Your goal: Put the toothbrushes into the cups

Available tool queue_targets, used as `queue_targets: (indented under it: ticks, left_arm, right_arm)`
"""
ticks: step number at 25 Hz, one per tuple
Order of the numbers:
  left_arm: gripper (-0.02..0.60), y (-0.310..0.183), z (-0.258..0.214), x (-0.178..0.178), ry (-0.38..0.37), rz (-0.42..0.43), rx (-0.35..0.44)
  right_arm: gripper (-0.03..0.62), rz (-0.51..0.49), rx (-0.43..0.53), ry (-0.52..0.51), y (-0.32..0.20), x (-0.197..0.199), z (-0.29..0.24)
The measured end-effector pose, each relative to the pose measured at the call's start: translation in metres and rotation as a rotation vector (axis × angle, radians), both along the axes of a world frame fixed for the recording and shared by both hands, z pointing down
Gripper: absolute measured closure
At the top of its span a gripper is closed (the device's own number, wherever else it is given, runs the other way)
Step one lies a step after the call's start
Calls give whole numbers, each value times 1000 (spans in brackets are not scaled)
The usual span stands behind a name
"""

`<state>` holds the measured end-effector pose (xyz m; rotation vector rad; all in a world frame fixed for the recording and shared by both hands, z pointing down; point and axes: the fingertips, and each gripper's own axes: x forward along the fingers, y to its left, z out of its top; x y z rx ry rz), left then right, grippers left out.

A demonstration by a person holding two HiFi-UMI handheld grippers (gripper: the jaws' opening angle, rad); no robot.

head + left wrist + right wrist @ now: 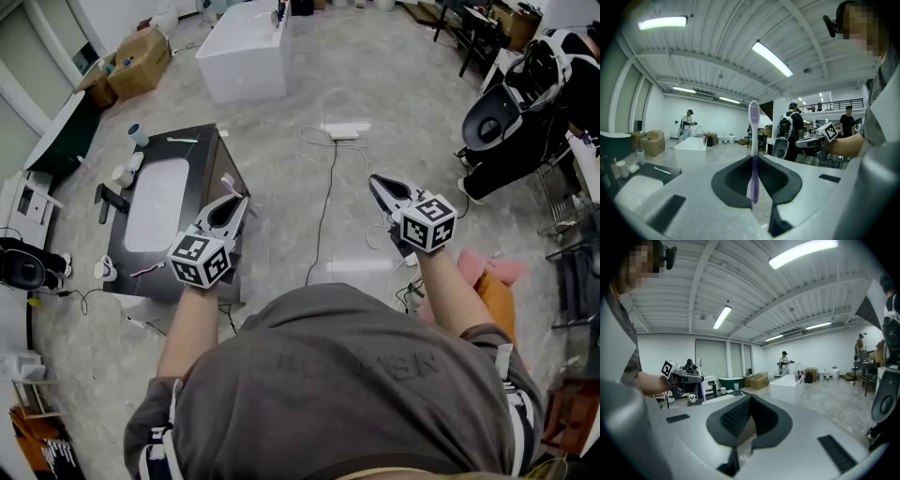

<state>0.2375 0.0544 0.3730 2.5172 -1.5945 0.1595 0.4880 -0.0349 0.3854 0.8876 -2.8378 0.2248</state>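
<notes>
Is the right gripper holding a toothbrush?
No, the right gripper has its jaws shut together with nothing between them; the purple toothbrush is clamped in the left gripper.

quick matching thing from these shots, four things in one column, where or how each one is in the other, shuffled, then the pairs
Things
1. left gripper
2. right gripper
3. pale toothbrush
4. cardboard boxes

Place or state
A. on the floor, left of the white bathtub in the head view
B. shut, nothing between the jaws
C. shut on the purple toothbrush, which stands upright
D. lying on the dark counter, past the far end of the sink

Pairs: 1-C, 2-B, 3-D, 4-A
</notes>
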Motion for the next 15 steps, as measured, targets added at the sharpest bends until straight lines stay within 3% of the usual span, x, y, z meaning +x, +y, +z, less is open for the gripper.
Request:
queue_targets:
  ticks: [6,15]
  left_arm:
    - [545,-15,13,11,-3,-9,-27]
    - [545,-100,36,-36,21,50,-29]
  right_arm:
    - [602,-24,-30,-17,-18,6,17]
    - [602,2,-38,0,-90,-44,36]
